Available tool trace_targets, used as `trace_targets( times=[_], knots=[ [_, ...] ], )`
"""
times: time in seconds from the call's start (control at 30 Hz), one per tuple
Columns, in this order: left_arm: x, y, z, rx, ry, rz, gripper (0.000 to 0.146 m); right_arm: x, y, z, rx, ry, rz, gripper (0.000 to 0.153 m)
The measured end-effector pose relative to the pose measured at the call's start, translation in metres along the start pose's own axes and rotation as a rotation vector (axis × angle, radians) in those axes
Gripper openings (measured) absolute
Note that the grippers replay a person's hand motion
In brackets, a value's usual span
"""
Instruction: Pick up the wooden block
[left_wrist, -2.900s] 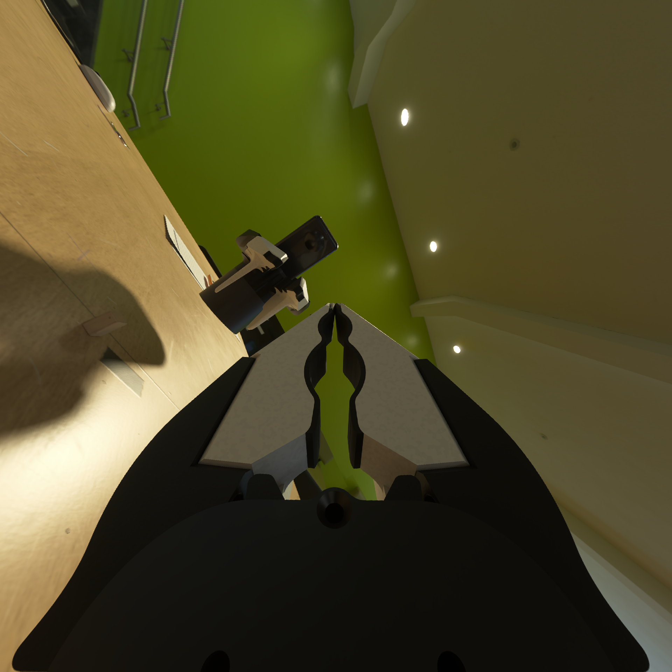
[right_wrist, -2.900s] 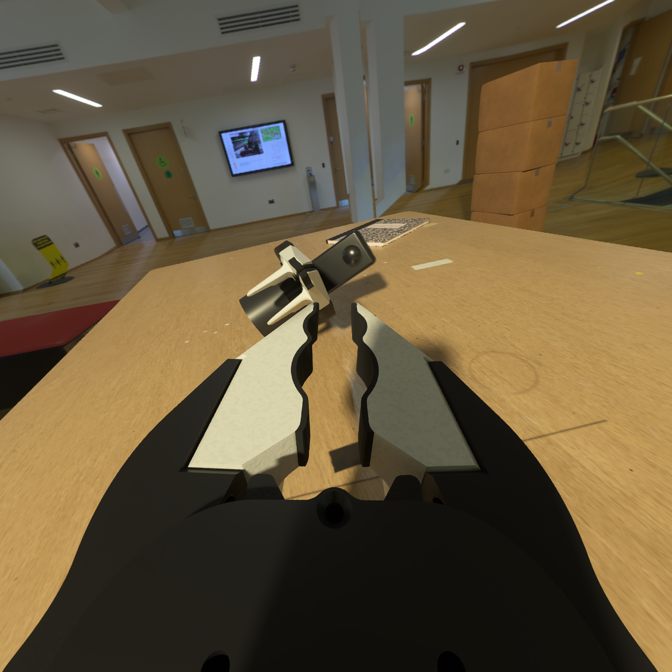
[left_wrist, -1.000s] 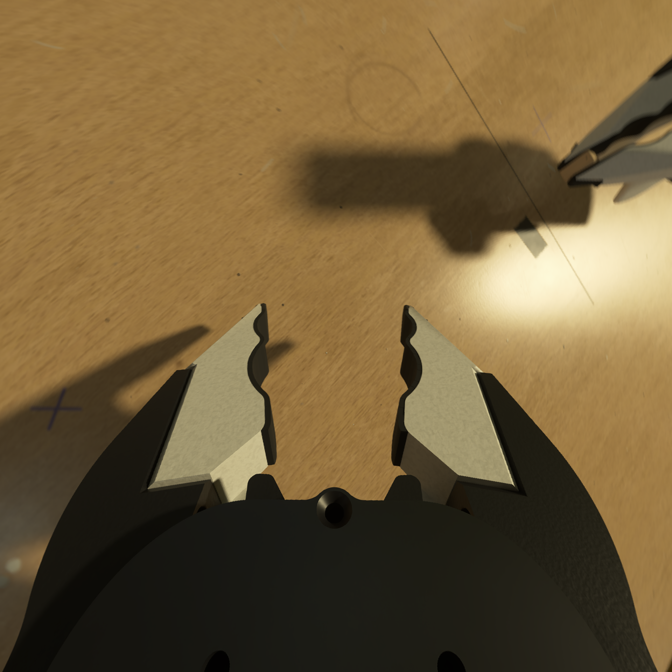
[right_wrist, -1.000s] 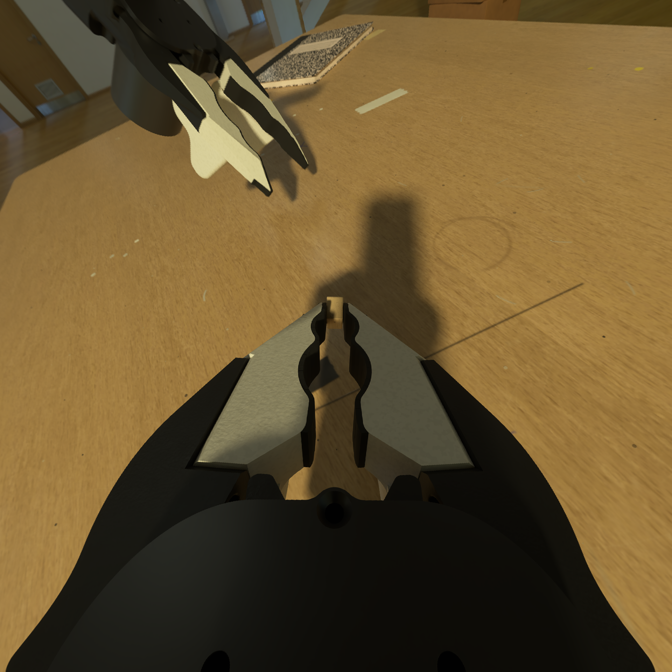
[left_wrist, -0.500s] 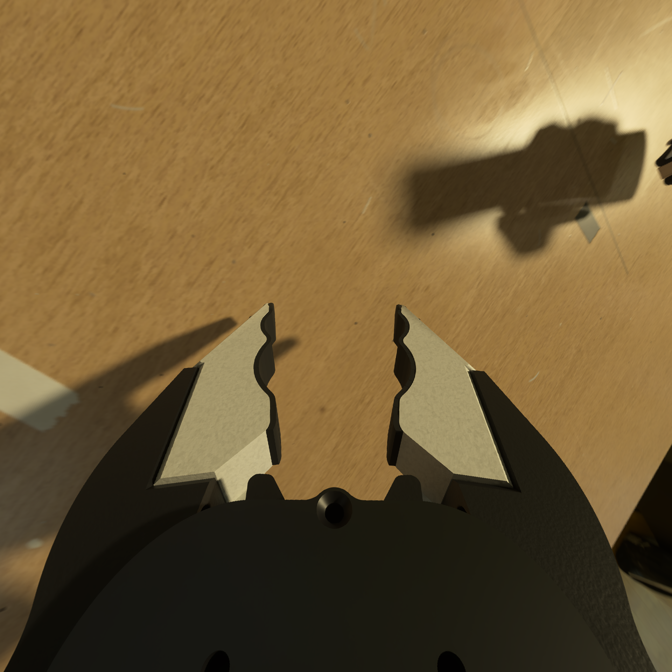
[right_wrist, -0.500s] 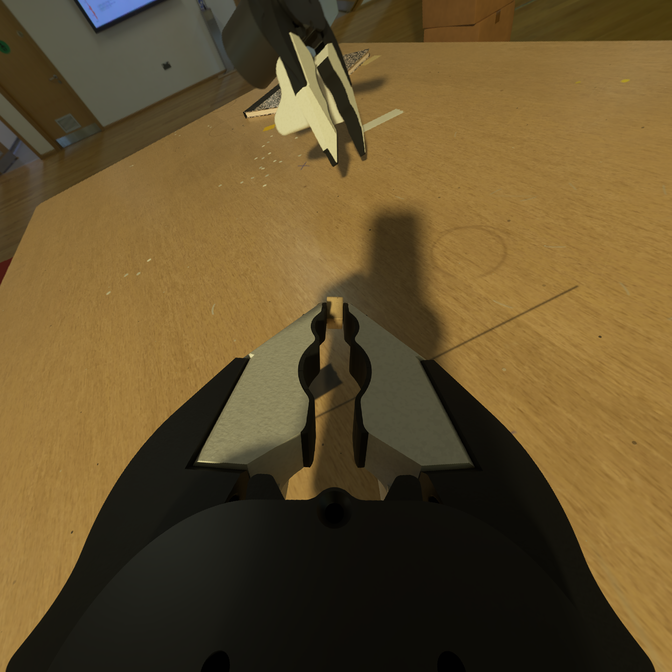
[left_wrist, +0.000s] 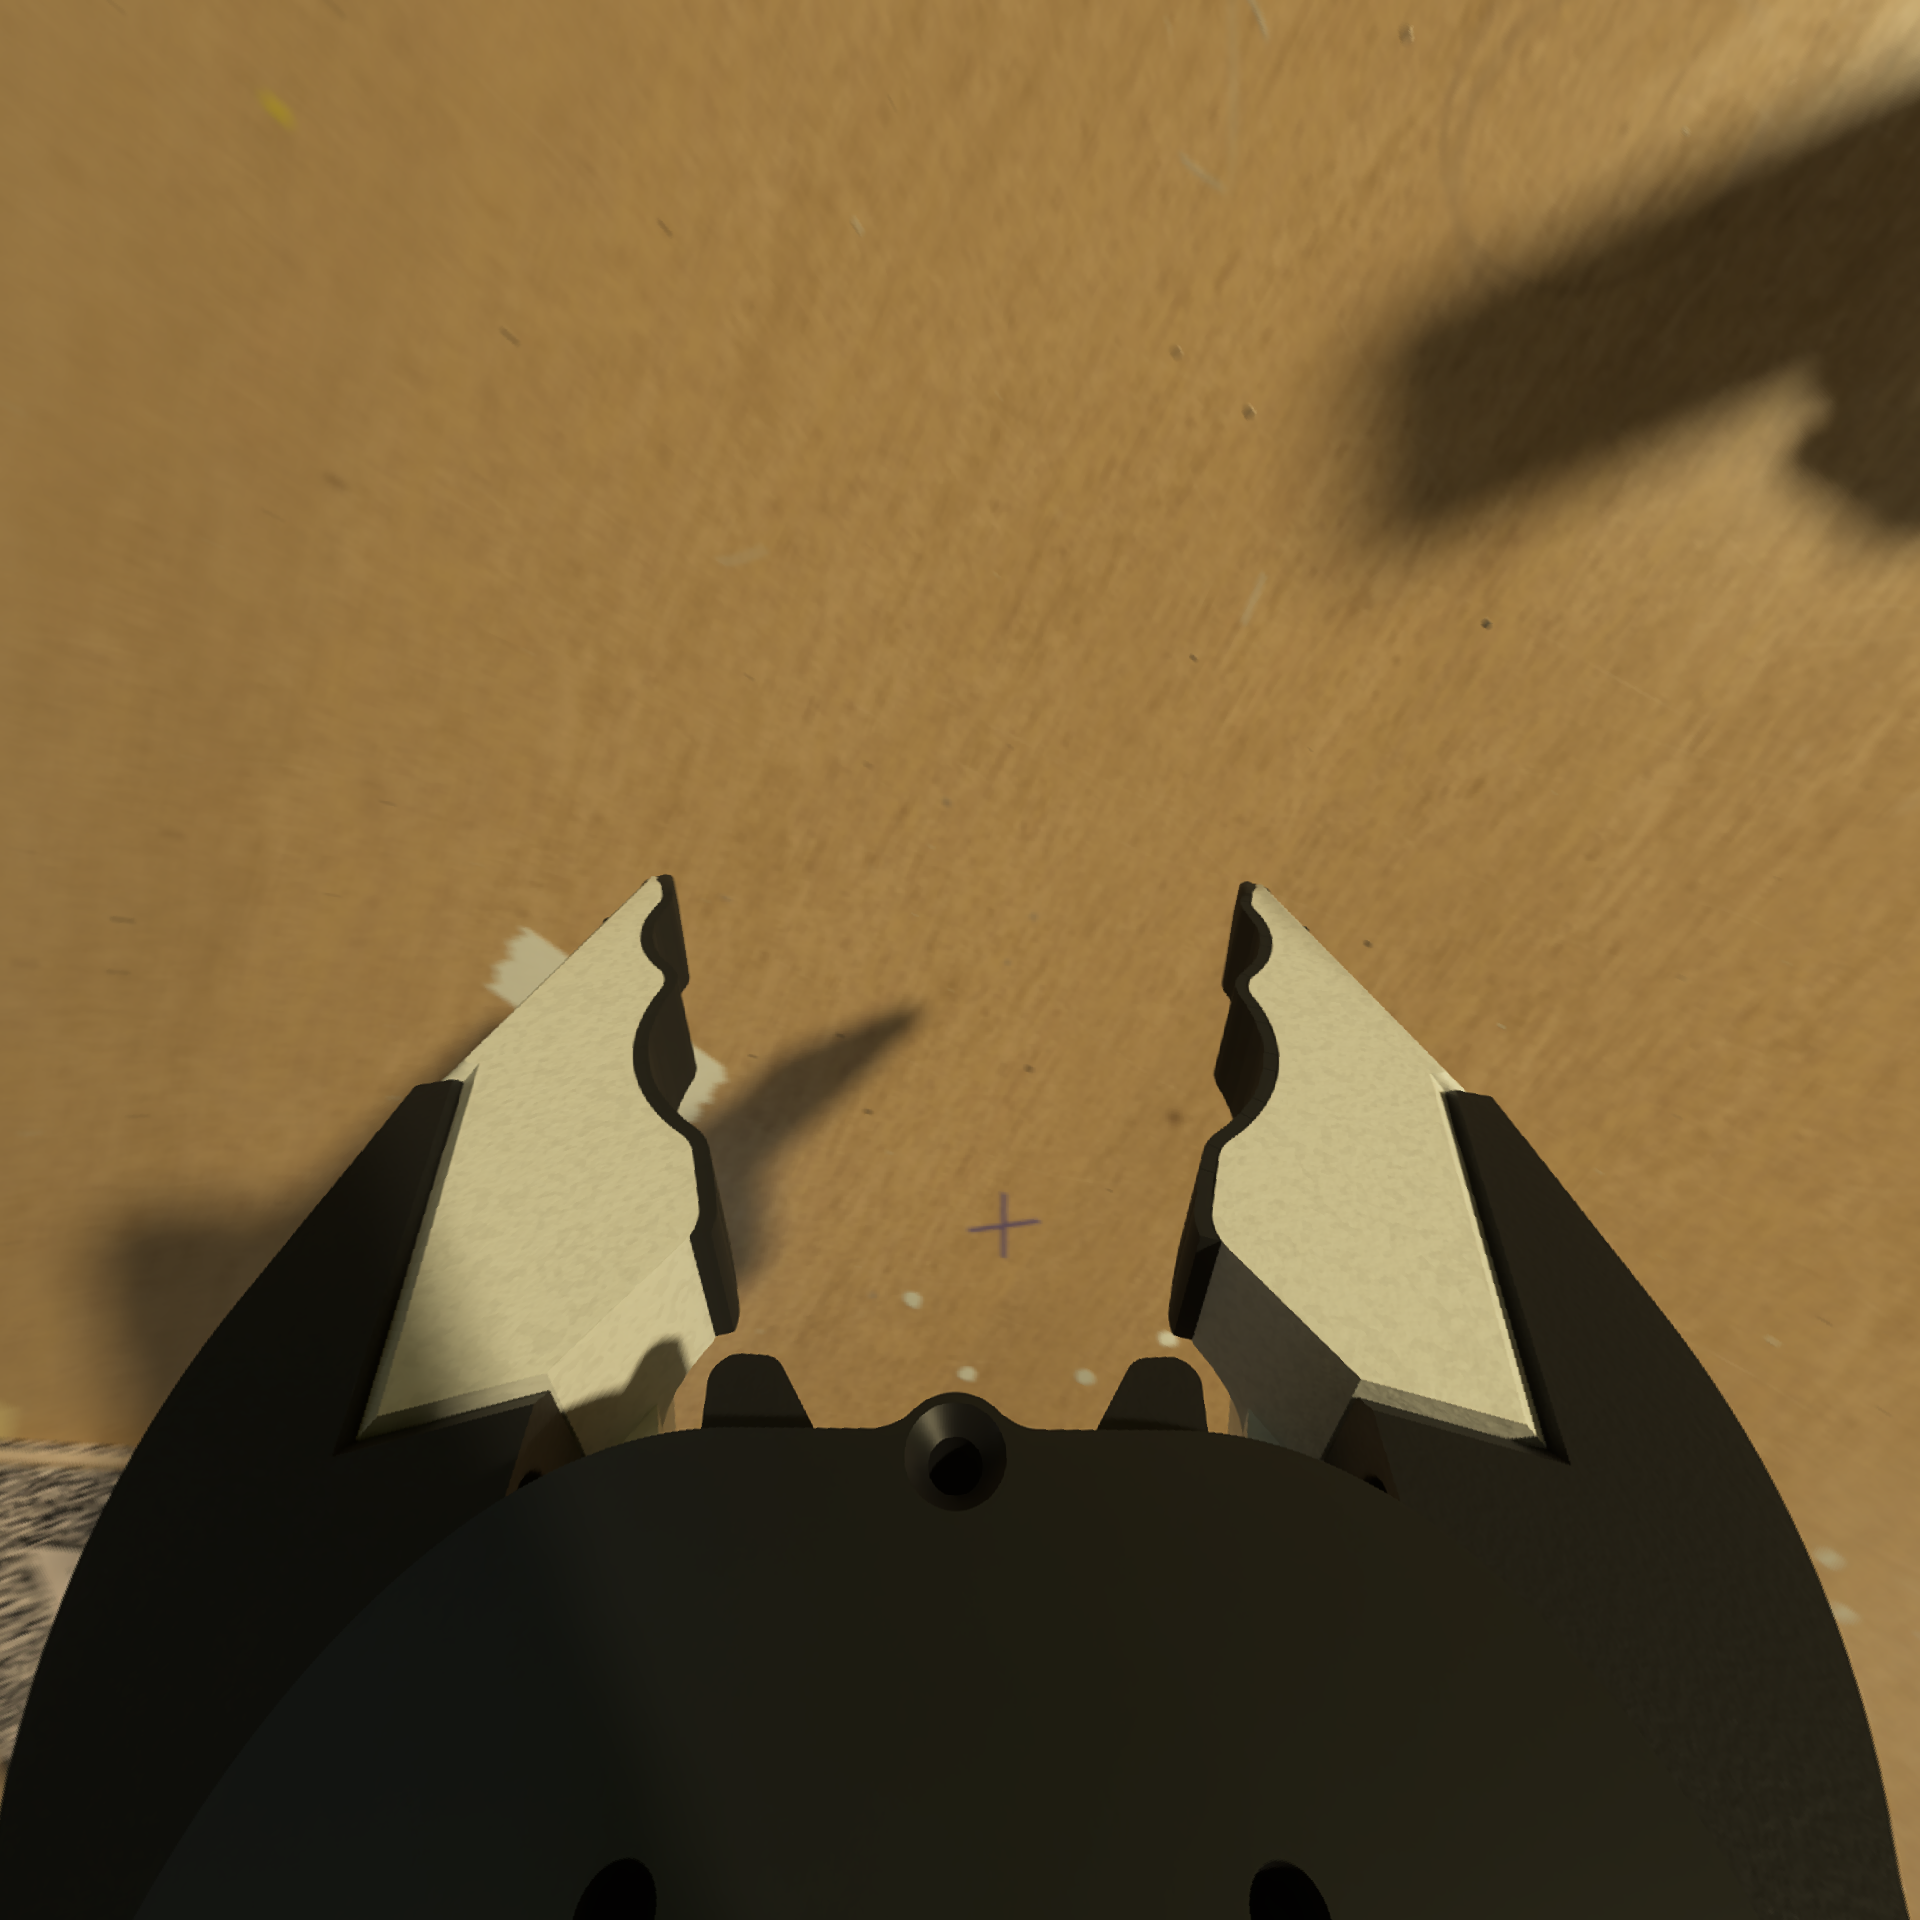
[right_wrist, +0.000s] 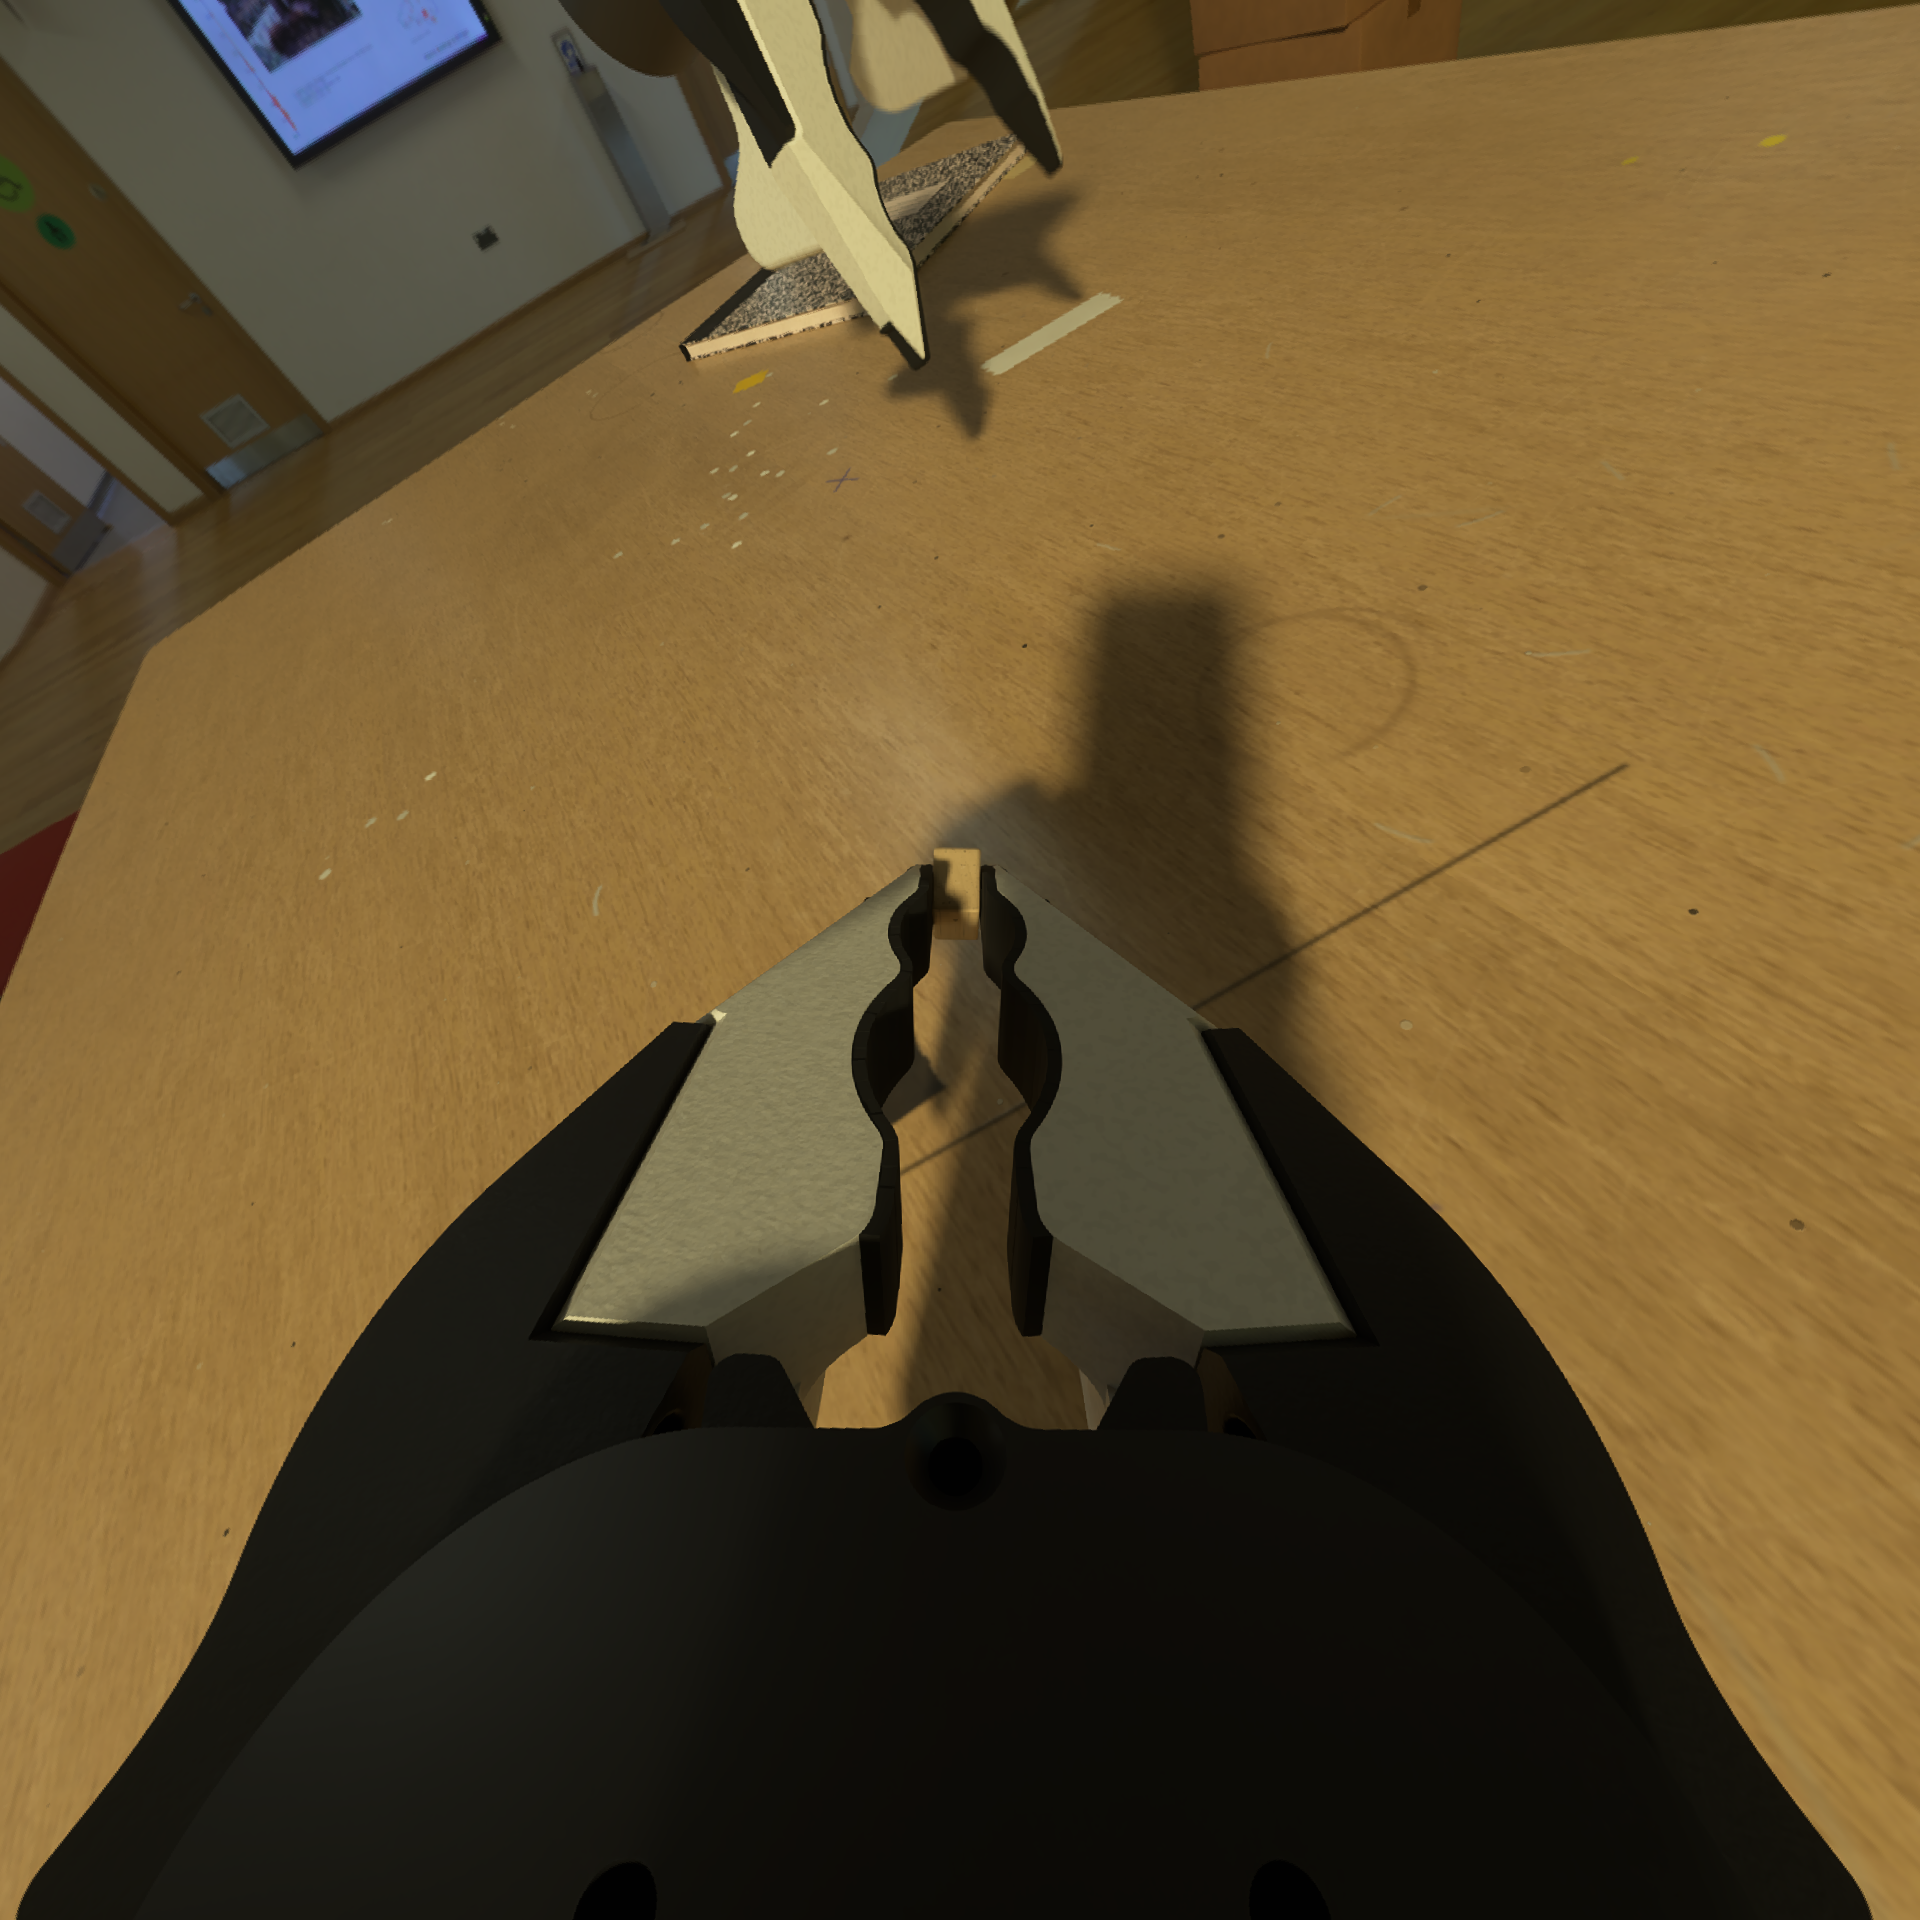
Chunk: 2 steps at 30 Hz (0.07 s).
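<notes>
The right gripper (right_wrist: 956, 883) pinches the wooden block (right_wrist: 957, 894) at its fingertips, clear above the table (right_wrist: 1558, 468), while the left gripper (left_wrist: 956, 894) hovers spread and empty beyond the block, out of the way.

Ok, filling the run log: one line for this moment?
right gripper: shut on wooden block | left gripper: open, empty, over table | block: off table

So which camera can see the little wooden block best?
The right wrist view: the wooden block sits pinched between the tips of the right claw, above the table. The left wrist view shows none of it, only its own open claw and bare tabletop.
</notes>
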<state>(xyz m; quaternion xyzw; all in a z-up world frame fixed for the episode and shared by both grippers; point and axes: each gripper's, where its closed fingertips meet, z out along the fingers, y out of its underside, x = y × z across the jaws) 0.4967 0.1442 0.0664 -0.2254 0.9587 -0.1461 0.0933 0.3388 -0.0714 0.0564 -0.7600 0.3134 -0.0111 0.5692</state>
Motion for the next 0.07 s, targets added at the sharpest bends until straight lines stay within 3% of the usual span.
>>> trace_targets(
  times=[0.07],
  knots=[
    [-0.0072,-0.0081,-0.0080,0.044,-0.078,0.028,0.108,0.0004,-0.0006,-0.0005,0.004,-0.005,0.009,0.008]
  ],
)
